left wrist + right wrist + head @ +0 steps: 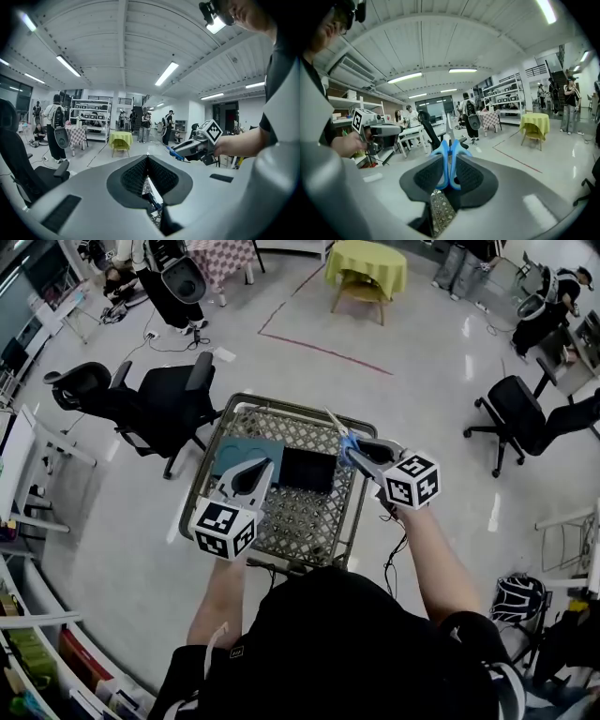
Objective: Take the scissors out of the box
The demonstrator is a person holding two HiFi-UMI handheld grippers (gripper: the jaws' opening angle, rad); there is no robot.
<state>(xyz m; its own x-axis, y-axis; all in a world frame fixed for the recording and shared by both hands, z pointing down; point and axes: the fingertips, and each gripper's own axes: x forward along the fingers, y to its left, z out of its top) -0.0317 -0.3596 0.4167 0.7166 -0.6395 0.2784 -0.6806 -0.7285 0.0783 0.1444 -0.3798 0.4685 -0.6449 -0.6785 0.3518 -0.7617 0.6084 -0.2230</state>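
Observation:
Blue-handled scissors (344, 441) are clamped by their handles in my right gripper (361, 457), held above the right side of a wire shopping cart (291, 410). In the right gripper view the handles (450, 159) sit between the pads and the blades point away. Inside the cart lie a teal box (246, 454) and a black box (307, 471). My left gripper (251, 474) hovers over the cart's left part, its tips together with nothing between them (147, 158). From the left gripper view, the right gripper (187, 149) with the scissors (174, 151) shows to the right.
A black office chair (155, 399) stands left of the cart and another (516, 411) at the far right. A table with a yellow-green cloth (367, 263) is beyond, past a red line on the floor. Shelves run along the left edge.

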